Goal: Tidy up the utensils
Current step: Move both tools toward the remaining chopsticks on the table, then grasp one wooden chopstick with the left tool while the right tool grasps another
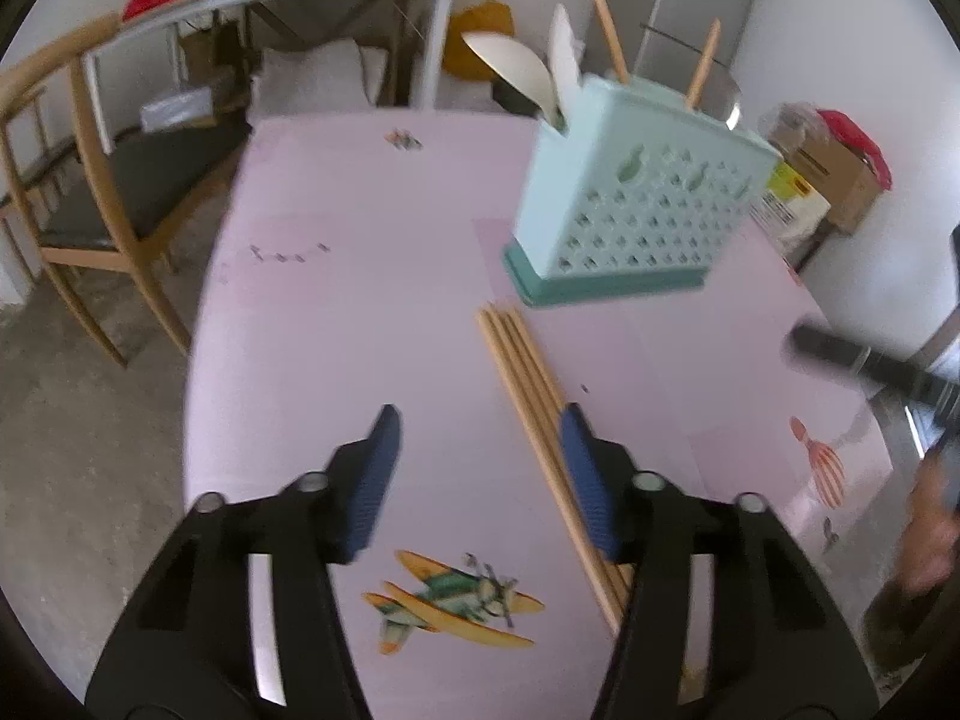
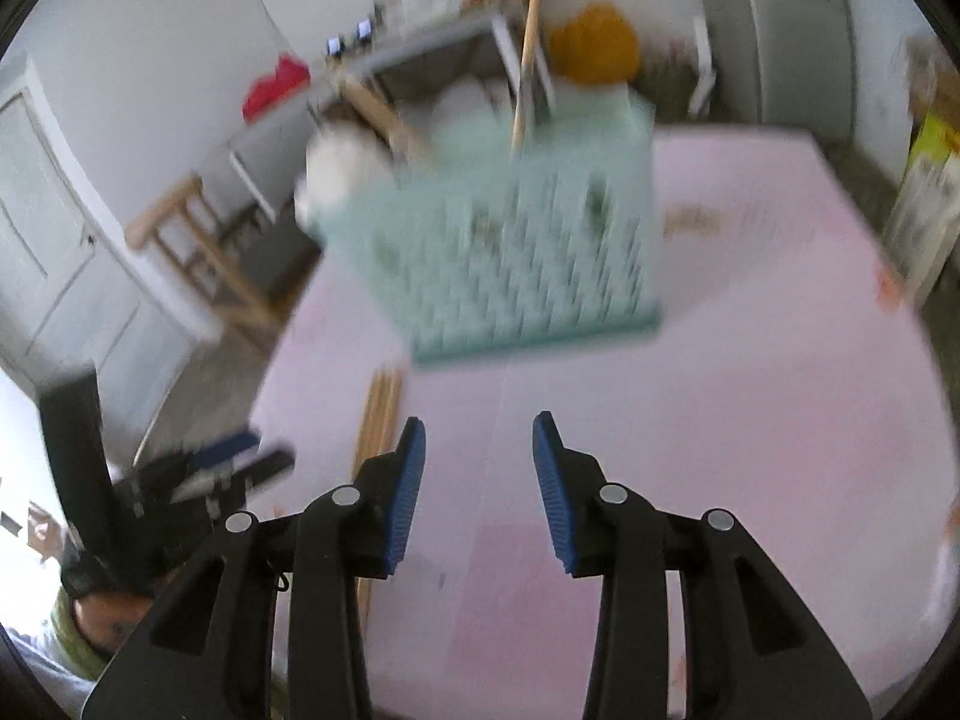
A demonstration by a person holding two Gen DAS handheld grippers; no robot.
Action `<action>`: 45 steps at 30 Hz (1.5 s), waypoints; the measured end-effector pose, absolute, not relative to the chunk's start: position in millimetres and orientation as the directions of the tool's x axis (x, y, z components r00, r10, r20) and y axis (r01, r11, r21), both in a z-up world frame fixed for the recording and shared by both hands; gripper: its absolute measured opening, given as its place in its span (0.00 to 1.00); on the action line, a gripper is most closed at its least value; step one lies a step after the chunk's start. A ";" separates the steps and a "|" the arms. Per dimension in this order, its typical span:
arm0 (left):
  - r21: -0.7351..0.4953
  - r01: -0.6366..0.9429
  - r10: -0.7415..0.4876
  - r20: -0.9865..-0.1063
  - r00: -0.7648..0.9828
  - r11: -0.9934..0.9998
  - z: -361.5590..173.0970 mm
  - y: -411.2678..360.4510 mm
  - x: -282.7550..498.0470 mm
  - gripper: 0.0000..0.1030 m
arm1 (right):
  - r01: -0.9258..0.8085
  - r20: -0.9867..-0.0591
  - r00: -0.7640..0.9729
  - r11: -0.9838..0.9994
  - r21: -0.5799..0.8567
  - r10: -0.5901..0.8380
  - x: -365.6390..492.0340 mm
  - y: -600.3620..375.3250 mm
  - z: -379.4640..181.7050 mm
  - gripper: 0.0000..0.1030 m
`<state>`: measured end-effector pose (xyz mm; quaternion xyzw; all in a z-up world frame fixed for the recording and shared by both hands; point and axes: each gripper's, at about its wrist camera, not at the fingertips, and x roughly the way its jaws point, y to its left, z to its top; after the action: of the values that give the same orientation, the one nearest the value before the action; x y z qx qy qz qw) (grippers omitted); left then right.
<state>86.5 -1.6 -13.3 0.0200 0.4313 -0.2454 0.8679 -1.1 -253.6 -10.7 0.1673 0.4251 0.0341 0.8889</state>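
Left hand-held gripper (image 1: pixel 480 420) agape, chopsticks (image 1: pixel 528 384) pointing roughly holderward

Bare pink tablecloth (image 1: pixel 336 300) lies left of the wooden chopsticks (image 1: pixel 528 384), giving clear passage there. The perforated mint utensil holder (image 1: pixel 636 204) stands upright beyond the chopsticks' far ends, blocking travel straight ahead. From the right wrist view, the cloth in front of and right of the holder is unobstructed.
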 end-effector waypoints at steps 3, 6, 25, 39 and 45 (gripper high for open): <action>-0.193 0.467 -0.425 -0.776 0.465 0.863 -18.5 -8.2 85.2 0.34 | 0.083 -0.779 0.587 0.941 0.328 0.219 -5.5 -240.3 -28.9 0.36; -0.194 0.483 -0.428 -0.790 0.439 0.854 -24.4 -17.1 82.4 0.32 | 0.083 -0.790 0.568 0.939 0.335 0.231 -6.0 -236.4 -33.8 0.36; -0.174 0.474 -0.388 -0.830 0.401 0.863 -45.3 -28.7 86.4 0.21 | 0.068 -0.778 0.575 0.933 0.354 0.253 1.8 -234.6 -33.9 0.36; -0.129 0.452 -0.346 -0.829 0.439 0.883 -45.8 -13.9 91.5 0.18 | 0.031 -0.785 0.553 0.934 0.356 0.281 6.4 -222.6 -39.0 0.36; -0.151 0.426 -0.350 -0.827 0.441 0.892 -46.4 -0.5 96.0 0.09 | -0.046 -0.786 0.536 0.940 0.339 0.310 16.0 -200.7 -42.9 0.31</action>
<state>96.0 -0.5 -46.4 0.0396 0.4768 -0.2288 0.8478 16.0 -200.7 -42.9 0.1400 0.4708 0.1028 0.8650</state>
